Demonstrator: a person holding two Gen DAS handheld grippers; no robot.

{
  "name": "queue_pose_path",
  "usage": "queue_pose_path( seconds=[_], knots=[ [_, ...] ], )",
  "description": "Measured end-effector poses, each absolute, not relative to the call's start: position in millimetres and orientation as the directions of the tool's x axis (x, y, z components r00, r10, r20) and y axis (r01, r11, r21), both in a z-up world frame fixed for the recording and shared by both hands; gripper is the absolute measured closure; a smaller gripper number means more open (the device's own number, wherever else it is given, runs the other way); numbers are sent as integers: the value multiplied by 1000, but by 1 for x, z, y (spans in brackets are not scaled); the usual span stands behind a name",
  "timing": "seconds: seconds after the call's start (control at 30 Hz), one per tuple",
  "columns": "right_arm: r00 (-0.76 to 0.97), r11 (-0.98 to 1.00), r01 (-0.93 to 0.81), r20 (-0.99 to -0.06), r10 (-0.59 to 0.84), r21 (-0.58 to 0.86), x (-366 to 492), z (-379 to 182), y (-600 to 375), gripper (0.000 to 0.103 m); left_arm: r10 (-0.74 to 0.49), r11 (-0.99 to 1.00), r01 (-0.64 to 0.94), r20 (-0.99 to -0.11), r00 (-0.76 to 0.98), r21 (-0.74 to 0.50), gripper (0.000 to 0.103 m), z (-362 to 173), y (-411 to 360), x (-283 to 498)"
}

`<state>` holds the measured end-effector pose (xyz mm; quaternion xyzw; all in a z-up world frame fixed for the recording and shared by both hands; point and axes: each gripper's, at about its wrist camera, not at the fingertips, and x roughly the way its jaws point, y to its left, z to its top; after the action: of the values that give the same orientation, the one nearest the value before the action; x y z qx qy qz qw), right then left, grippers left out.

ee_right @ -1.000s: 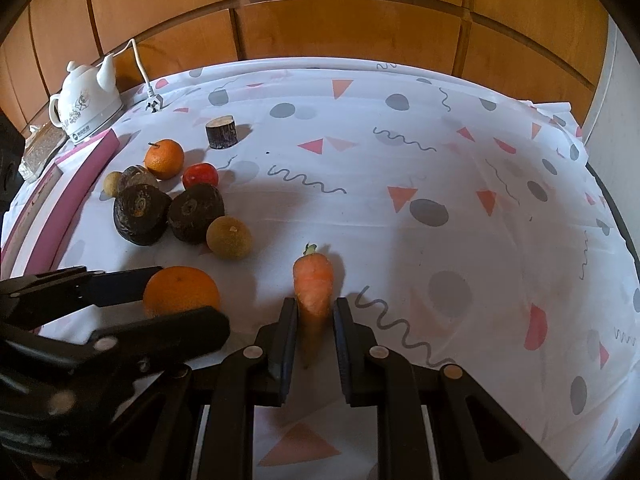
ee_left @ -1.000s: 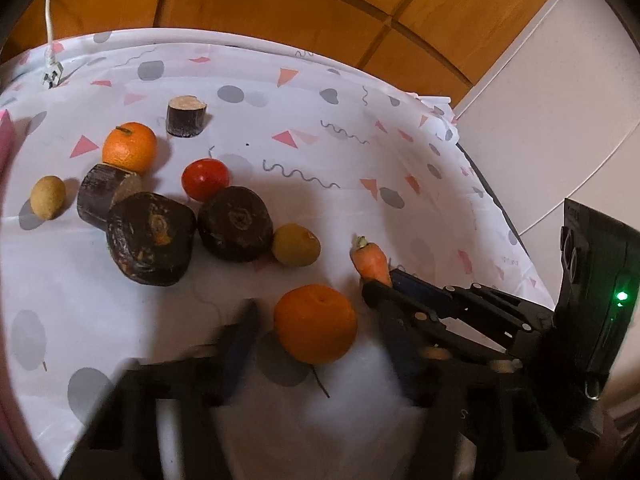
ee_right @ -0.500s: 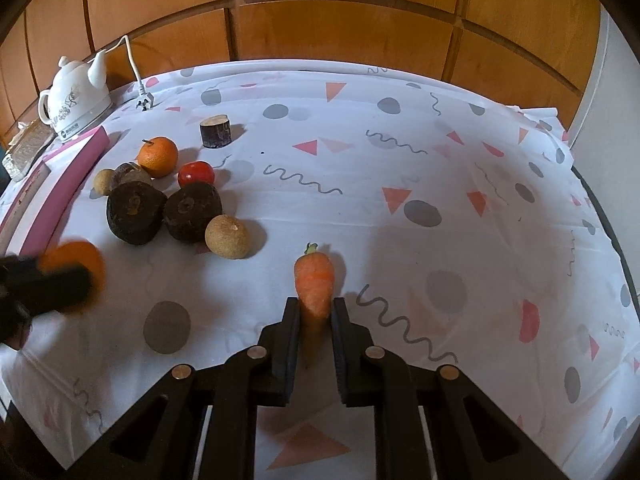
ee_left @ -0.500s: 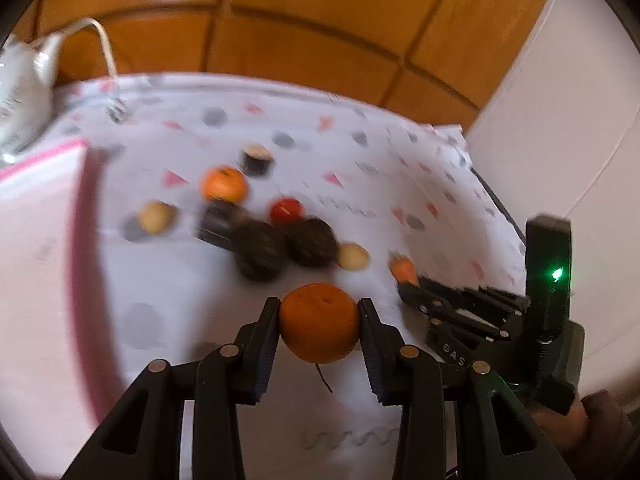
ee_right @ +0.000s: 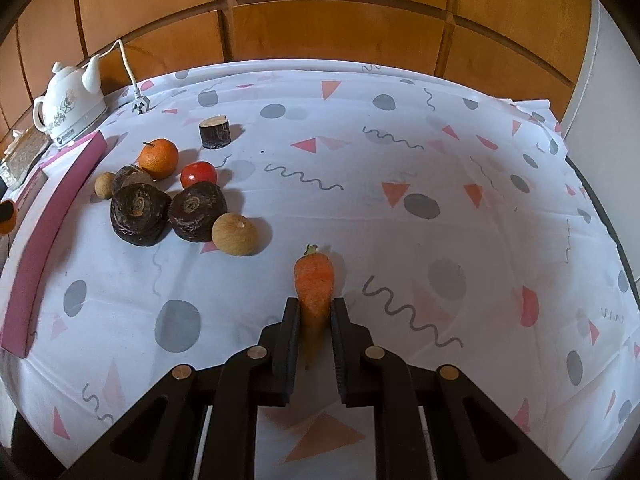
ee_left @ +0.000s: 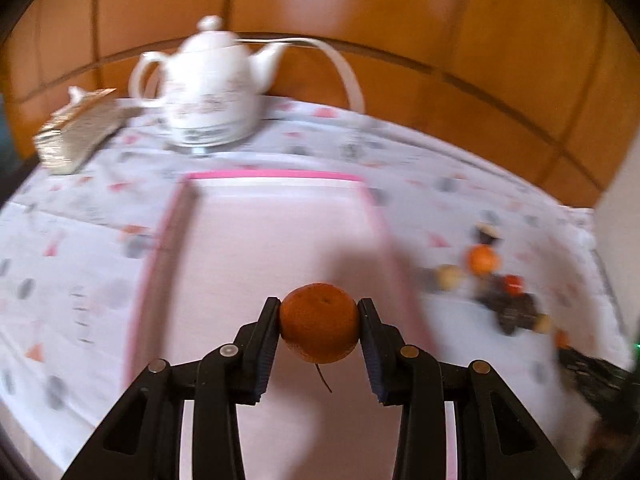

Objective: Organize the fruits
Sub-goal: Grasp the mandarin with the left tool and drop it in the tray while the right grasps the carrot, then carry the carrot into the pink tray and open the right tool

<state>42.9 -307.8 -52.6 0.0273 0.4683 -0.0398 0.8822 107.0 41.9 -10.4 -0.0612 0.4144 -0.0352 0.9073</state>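
Wood-panelled walls (ee_right: 320, 20) back a table under a patterned white cloth (ee_right: 440, 160). The left gripper (ee_left: 319, 324) clamps an orange (ee_left: 319, 322) above a pink-rimmed tray (ee_left: 276, 176); the right gripper (ee_right: 316, 312) pinches a carrot (ee_right: 314, 280).

You're clearly working in somebody's home, probably a dining spot: warm wood-panelled walls (ee_right: 332, 12) behind a table under a party-pattern tablecloth (ee_right: 440, 168), a white ceramic electric kettle (ee_left: 210, 88) with its cord (ee_right: 128, 68) unplugged, and a tissue box (ee_left: 76, 132) beside it.

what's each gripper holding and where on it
Left gripper: round orange tangerine, pinched at its sides. Right gripper: small orange carrot, pinched at its narrow lower end.
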Motion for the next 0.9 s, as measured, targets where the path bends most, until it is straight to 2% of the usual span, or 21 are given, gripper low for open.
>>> queue_pose_path(
  seconds=[0.13, 0.37, 0.43, 0.47, 0.5, 0.57, 0.9],
  knots=[
    [558, 995, 97, -830, -28, 31, 39, -51, -306, 88, -43, 992, -58, -755, 654, -108, 63, -17, 65, 109],
    [547, 994, 95, -837, -14, 46, 33, -51, -302, 88, -24, 989, -96, -756, 655, -114, 60, -19, 73, 100],
    [552, 994, 96, -834, -10, 51, 31, -49, -301, 88, -23, 987, -102, -745, 667, -121, 47, -12, 70, 92],
    [556, 994, 92, -831, -6, 54, 31, -47, -300, 88, -14, 986, -112, -737, 676, -121, 34, -9, 70, 88],
    [559, 995, 89, -829, -4, 55, 31, -45, -299, 88, -18, 985, -113, -734, 679, -129, 25, -7, 71, 87],
    [570, 995, 78, -822, 11, 68, 30, -40, -295, 88, -44, 981, -105, -718, 695, -161, 24, -1, 71, 80],
    [621, 988, -99, -769, 153, 117, 31, -6, -232, 88, -30, 984, -103, -697, 716, -148, 24, 10, 68, 59]
  ],
)
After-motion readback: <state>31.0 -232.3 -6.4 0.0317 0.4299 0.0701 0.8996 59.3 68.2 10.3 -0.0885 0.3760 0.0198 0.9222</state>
